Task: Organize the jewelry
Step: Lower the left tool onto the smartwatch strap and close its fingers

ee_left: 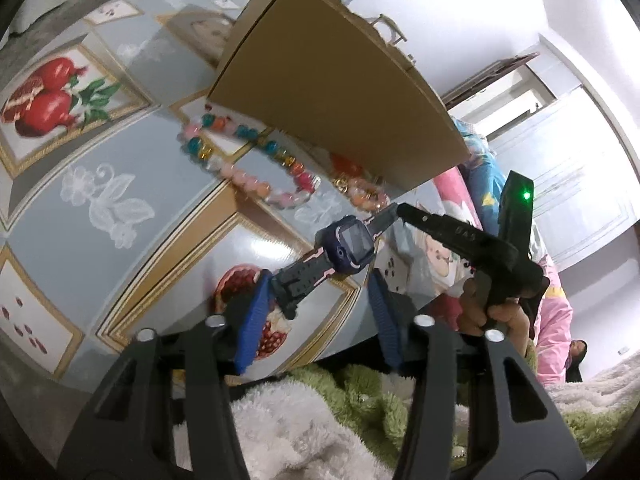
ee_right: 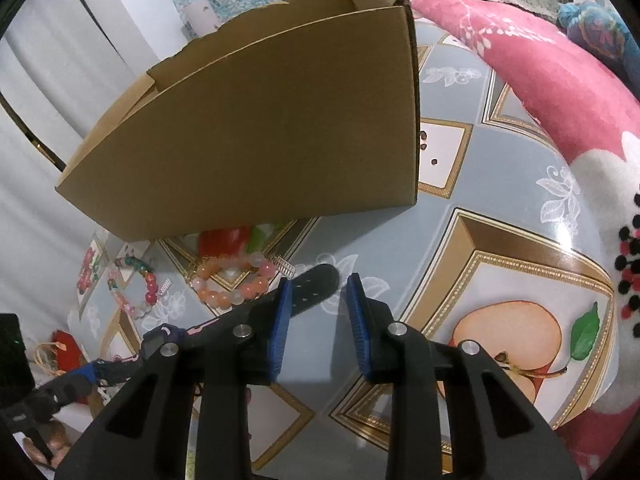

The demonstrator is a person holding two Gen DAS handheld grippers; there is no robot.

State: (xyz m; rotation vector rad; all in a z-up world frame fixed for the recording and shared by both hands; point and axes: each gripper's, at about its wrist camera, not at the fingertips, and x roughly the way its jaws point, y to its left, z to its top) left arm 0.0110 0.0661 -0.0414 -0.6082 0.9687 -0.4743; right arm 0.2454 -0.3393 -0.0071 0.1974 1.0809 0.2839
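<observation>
A dark blue watch (ee_left: 352, 242) with black and pink straps lies across the patterned table (ee_left: 120, 152). One strap (ee_left: 290, 288) runs between the blue pads of my left gripper (ee_left: 319, 276), close to the left pad; the jaws stand apart. The other strap end (ee_right: 316, 284) sits between the fingertips of my right gripper (ee_right: 319, 280), against its left pad, with a gap to the right pad. A multicoloured bead bracelet (ee_left: 248, 164) and a pink-orange bead bracelet (ee_right: 232, 280) lie in front of the open cardboard box (ee_right: 260, 120).
The box stands just behind the bracelets. A pink blanket (ee_right: 540, 80) borders the table on the right. Green and white fleece (ee_left: 320, 420) lies below the table's near edge. A hand (ee_left: 500, 320) holds the right gripper's handle.
</observation>
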